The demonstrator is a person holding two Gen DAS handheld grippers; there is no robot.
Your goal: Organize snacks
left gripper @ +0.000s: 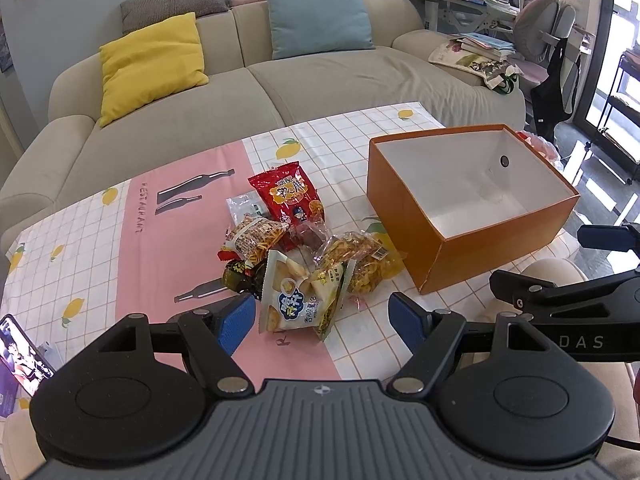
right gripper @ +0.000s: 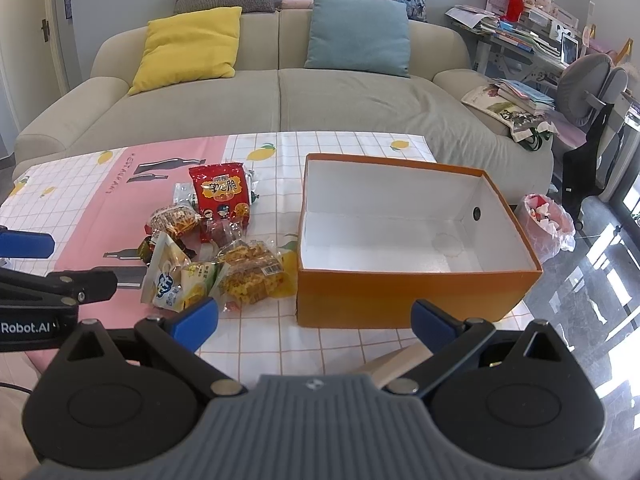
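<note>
Sitting behind everything is a big rounded beige fabric sofa (right gripper: 280,96), soft and lumpy, with a yellow cushion (right gripper: 188,48) and a teal one (right gripper: 360,32). In front of it the bench (left gripper: 120,240) wears a smooth printed cloth, pink panel plus white grid with lemons. On its right side is a rectangular orange cardboard box (right gripper: 400,296), open-topped, matte white inside with a small round hole in one end wall. Just left of the box, not quite touching it, is the snack pile (left gripper: 296,256): crinkly plastic packets, a glossy red bag (left gripper: 288,196) at the back, clear bags of yellow crunchy stuff, and a pale chip bag (left gripper: 300,300) nearest the cameras.

Left gripper (left gripper: 322,322) hangs over the bench's near edge with its ribbed blue fingers spread wide, empty. Right gripper (right gripper: 316,320), same deal, fingers apart and holding nothing.

Only the right wrist view catches the pink-bagged bin (right gripper: 548,220) on the floor; only the left one shows a phone (left gripper: 22,356) at the bench's left edge.
</note>
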